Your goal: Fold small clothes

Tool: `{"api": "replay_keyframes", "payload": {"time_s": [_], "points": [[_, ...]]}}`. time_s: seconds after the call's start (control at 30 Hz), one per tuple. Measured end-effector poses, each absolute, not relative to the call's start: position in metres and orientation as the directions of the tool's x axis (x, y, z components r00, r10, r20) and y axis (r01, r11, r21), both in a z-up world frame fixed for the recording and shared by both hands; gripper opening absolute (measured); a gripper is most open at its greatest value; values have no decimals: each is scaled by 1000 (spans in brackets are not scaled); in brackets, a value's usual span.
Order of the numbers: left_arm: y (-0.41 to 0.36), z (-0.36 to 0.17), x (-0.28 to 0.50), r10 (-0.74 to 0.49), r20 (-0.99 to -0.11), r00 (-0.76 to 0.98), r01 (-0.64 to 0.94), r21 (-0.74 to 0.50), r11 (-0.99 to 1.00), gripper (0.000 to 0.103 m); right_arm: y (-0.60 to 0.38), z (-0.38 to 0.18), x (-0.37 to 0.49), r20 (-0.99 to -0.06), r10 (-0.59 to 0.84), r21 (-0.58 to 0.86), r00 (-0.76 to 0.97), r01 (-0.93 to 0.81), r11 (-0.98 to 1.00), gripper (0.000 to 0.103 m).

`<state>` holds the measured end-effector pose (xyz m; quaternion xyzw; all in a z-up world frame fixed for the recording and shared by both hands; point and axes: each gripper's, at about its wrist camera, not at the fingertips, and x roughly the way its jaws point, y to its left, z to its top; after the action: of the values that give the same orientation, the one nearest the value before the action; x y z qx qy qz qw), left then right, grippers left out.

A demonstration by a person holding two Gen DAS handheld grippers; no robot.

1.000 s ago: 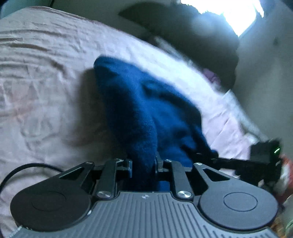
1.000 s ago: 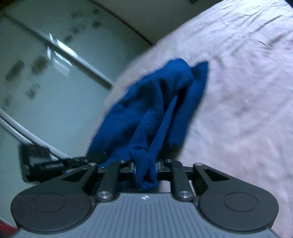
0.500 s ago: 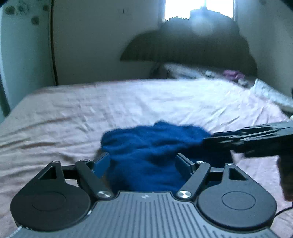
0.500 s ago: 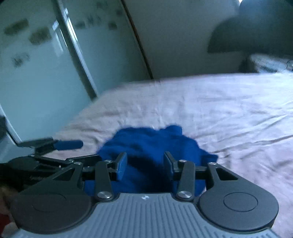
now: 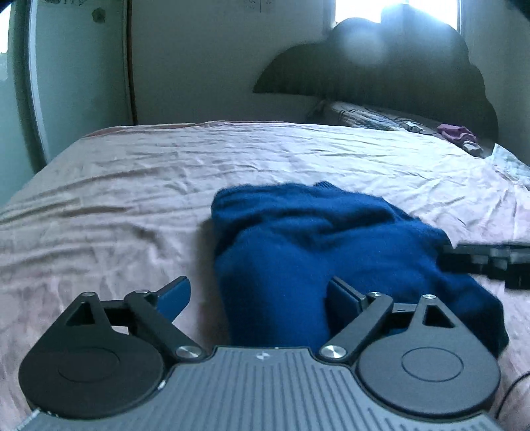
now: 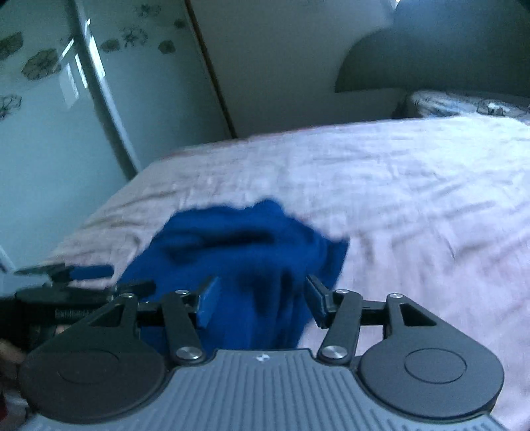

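A: Where is the blue knit garment (image 5: 318,245)?
B: Bunched on the pink bedsheet (image 5: 132,185), near its left edge; bare sheet spreads beyond and rightward.
A: Fingers?
B: Left gripper (image 5: 258,295) and right gripper (image 6: 260,300) both spread wide, straddling the cloth, gripping nothing.

A pink-sheeted bed (image 5: 132,185) fronts a dark headboard (image 5: 381,76) under a bright window (image 5: 397,10).

One blue garment (image 5: 318,252) lies on one bed (image 5: 132,199); two grippers, left (image 5: 261,298) and right (image 6: 261,298), four fingers (image 5: 174,295) altogether.
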<state>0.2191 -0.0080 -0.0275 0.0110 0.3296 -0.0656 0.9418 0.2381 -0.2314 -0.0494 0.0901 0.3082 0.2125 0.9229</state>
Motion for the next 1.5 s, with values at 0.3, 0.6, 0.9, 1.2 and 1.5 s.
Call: {"api": "replay_keyframes", "payload": {"time_s": [0.3, 0.6, 0.9, 1.2, 1.5], "points": [[-13, -24, 196, -77, -611, 788, 102, 7, 995, 92, -227, -60, 205, -556, 376, 247, 742, -284, 926, 71], [-13, -25, 172, -76, -616, 784, 94, -2, 996, 98, -218, -72, 184, -590, 367, 247, 719, -271, 930, 85], [-14, -30, 145, -78, -623, 779, 98, -2, 995, 99, -209, -72, 161, -593, 345, 217, 728, -268, 939, 98], [-11, -32, 129, -65, -626, 777, 95, 16, 995, 99, -201, -75, 148, -612, 319, 193, 724, -254, 948, 100], [-1, -32, 111, -73, -618, 783, 91, -3, 996, 99, -198, -75, 131, -594, 323, 172, 737, -276, 946, 103]]}}
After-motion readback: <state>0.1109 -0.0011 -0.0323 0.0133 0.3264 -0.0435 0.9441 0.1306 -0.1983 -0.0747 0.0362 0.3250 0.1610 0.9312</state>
